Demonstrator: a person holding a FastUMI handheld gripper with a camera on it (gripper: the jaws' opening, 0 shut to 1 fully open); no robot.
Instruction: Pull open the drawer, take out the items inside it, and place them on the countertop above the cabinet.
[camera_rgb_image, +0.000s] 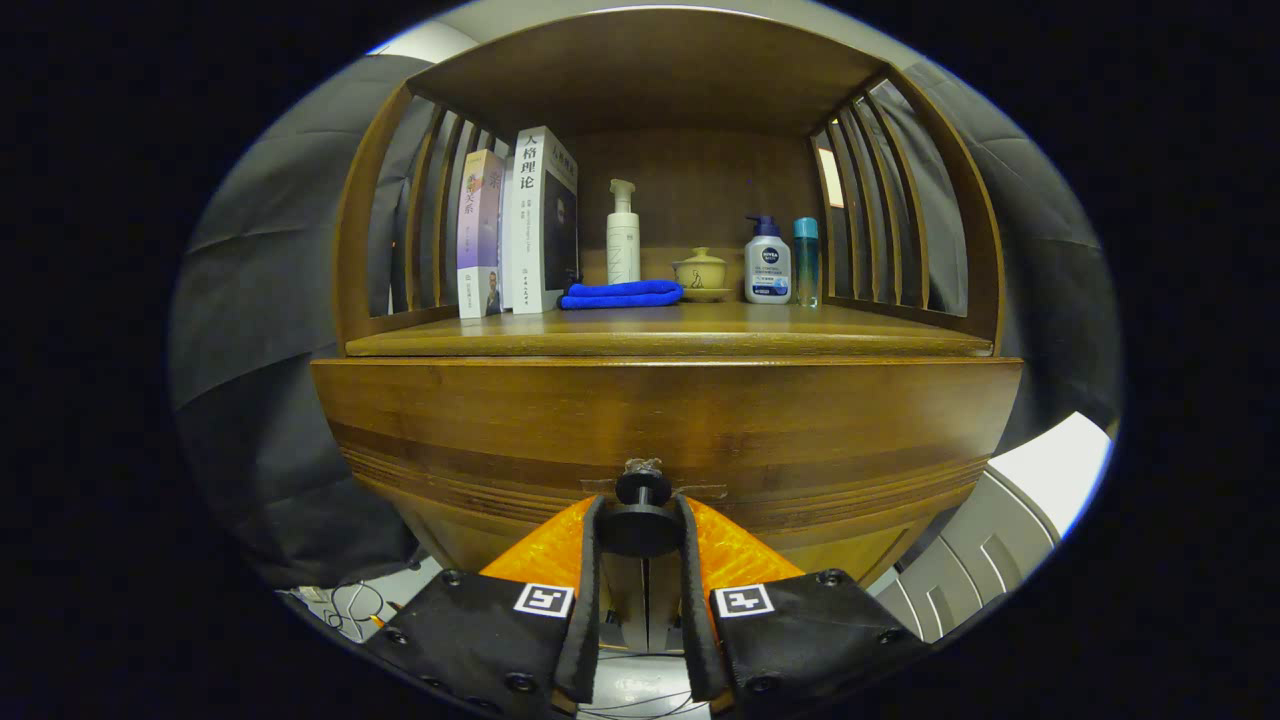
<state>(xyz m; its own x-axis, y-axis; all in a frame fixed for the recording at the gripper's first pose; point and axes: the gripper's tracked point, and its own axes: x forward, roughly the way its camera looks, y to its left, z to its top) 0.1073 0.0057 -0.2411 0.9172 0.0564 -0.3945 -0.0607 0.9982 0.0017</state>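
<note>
My gripper (641, 528) closes on the black drawer knob (642, 488) of a brown wooden drawer (660, 420). On the countertop (700, 325) I see a blue cloth (622, 294), a yellowish teacup (700, 270), and white bottles (622, 235).

Dim, warm light overall; the cabinet front (660, 420) carries a soft sheen along its upper edge, brightest near the middle; the shelf recess (690, 190) above darkens toward its back wall; strong fisheye bowing curves the worktop (670, 335) and side slats outward at left and right; a bright overexposed patch sits at lower right; focus is sharp in the centre, softer toward the rim.
</note>
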